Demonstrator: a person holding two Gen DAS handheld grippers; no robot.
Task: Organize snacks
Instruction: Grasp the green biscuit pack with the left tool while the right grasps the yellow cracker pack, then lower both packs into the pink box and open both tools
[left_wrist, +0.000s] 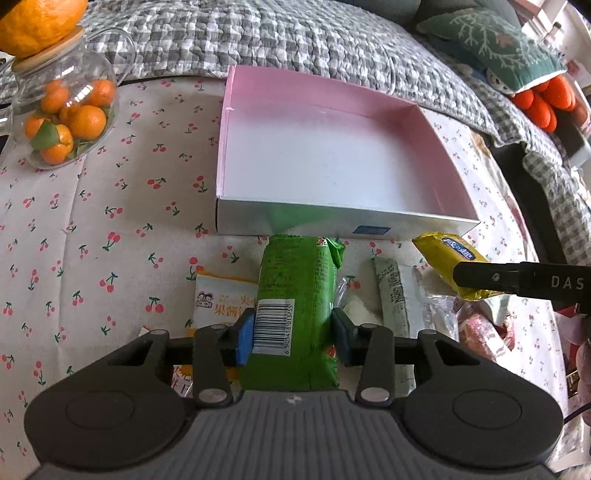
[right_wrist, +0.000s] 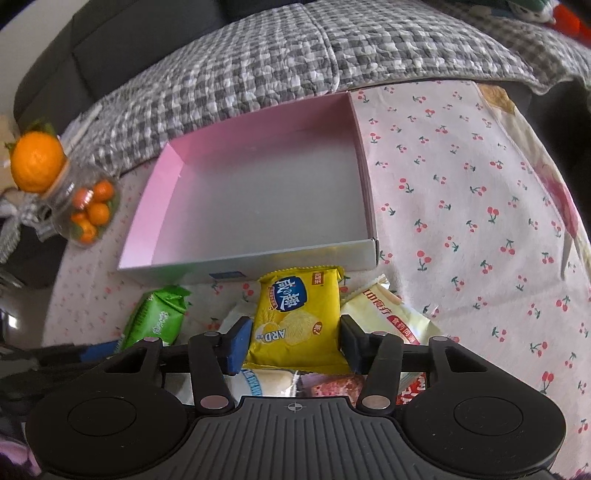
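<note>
A green snack packet (left_wrist: 295, 280) lies lengthwise between the pads of my left gripper (left_wrist: 293, 336), which press on both its sides just in front of the box. In the right wrist view my right gripper (right_wrist: 295, 345) is shut on a yellow biscuit packet (right_wrist: 299, 310), its pads against the packet's two edges. The left wrist view shows that yellow packet (left_wrist: 439, 254) at the tip of the right gripper's black finger (left_wrist: 517, 282). The empty pink-walled box (left_wrist: 332, 221) stands open behind both packets, and the green packet (right_wrist: 157, 317) sits near its front wall (right_wrist: 295, 258).
More snacks lie in a heap on the cherry-print cloth: a white and orange packet (left_wrist: 218, 295), a pale stick packet (left_wrist: 391, 291), a red one (left_wrist: 480, 332), a cream one (right_wrist: 384, 314). A glass jar of small oranges (left_wrist: 62, 122) stands left of the box. A checked quilt (left_wrist: 295, 33) lies behind.
</note>
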